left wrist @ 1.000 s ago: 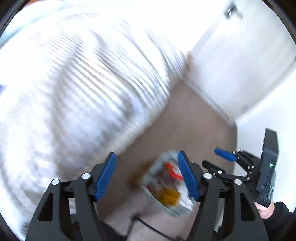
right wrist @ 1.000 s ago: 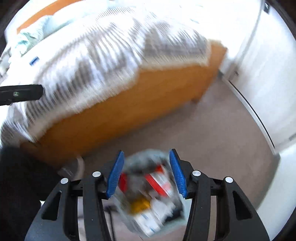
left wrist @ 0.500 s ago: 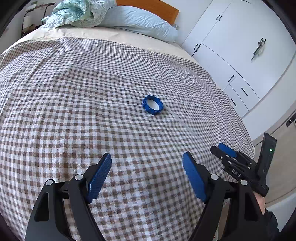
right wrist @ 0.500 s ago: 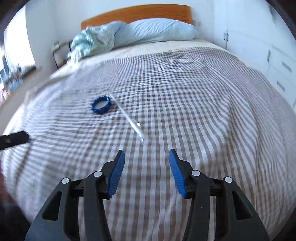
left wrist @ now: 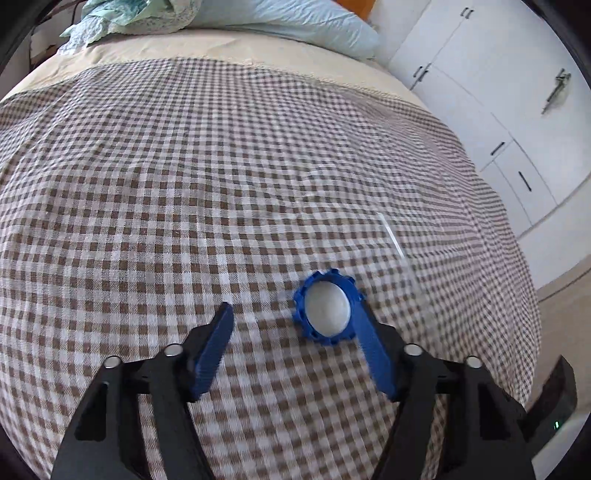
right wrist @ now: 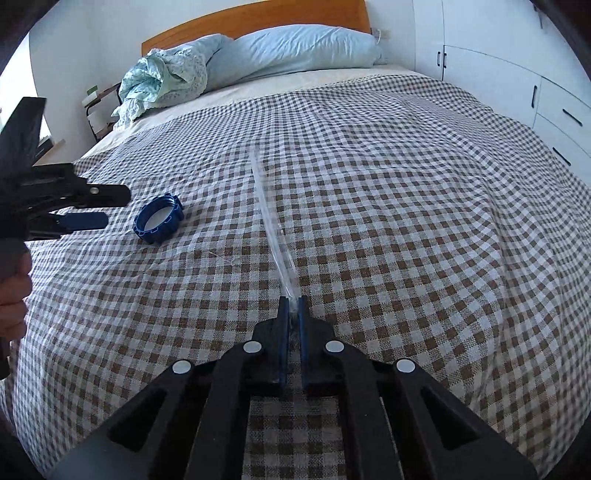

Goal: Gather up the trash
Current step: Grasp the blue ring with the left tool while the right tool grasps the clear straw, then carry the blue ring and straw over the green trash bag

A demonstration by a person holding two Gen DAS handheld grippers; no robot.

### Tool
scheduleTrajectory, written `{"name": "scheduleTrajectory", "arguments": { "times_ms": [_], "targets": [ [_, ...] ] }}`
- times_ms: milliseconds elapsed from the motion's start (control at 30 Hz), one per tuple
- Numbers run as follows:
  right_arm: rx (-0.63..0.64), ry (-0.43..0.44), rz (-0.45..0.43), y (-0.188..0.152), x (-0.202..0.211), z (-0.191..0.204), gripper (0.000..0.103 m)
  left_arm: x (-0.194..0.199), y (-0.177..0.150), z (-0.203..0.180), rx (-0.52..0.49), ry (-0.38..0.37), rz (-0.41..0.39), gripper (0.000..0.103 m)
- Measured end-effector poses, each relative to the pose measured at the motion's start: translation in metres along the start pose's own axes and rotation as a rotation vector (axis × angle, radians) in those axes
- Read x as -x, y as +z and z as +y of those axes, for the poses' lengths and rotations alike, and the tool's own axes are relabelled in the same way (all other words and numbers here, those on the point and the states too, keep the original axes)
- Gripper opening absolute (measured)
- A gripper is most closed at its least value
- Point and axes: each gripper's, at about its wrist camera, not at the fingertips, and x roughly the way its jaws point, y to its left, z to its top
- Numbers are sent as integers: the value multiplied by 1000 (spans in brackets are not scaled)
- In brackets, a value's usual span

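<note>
A blue toothed plastic cap (left wrist: 327, 306) lies open side up on the checked bedspread (left wrist: 184, 184). My left gripper (left wrist: 291, 314) is low over it, jaws closing. The cap sits between them against the right finger (left wrist: 373, 350), while the left finger (left wrist: 214, 343) stands well off it. In the right wrist view the cap (right wrist: 159, 219) lies just beyond the left gripper (right wrist: 99, 208). A long clear plastic strip (right wrist: 269, 221) runs away across the bedspread (right wrist: 406, 221). My right gripper (right wrist: 291, 304) is shut on its near end. The strip's far part (left wrist: 391, 236) shows faintly in the left wrist view.
Light blue pillows (right wrist: 295, 48) and a crumpled pale green cloth (right wrist: 162, 81) lie by the wooden headboard (right wrist: 258, 18). White wardrobe doors and drawers (right wrist: 517, 74) line the right side. A small bedside stand (right wrist: 99, 110) is at the far left. A hand (right wrist: 13, 295) holds the left gripper.
Both views swung from the floor and a clear bag of trash up onto the bed. My left gripper dropped to the blue cap and narrowed. My right gripper shut on the strip's end.
</note>
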Motion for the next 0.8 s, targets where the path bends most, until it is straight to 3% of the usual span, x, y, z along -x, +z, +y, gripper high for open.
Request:
{"name": "scheduleTrajectory", "arguments": {
  "times_ms": [67, 100, 133, 167, 267, 533, 667, 800],
  "targets": [
    [-2, -5, -9, -2, 3, -2, 5, -16, 4, -4, 22, -6, 42, 35],
    [-8, -2, -12, -2, 3, -3, 5, -21, 5, -6, 8, -3, 46, 8],
    [-15, 3, -10, -2, 3, -5, 5, -24, 3, -9, -13, 21, 46, 5],
    [-25, 8, -6, -3, 2, -8, 5, -22, 1, -10, -10, 31, 44, 5],
    [-30, 14, -5, -4, 5, -13, 5, 0, -10, -7, 40, -31, 33, 5],
    [-17, -11, 30, 2, 10, -1, 4, 115, -66, -29, 33, -89, -44, 5],
    [-47, -4, -27, -21, 87, -8, 4, 162, -95, -73, -61, -107, -77, 5],
    [-79, -55, -54, -72, 177, -41, 4, 194, -138, -126, -176, -174, -71, 5]
  ]
}}
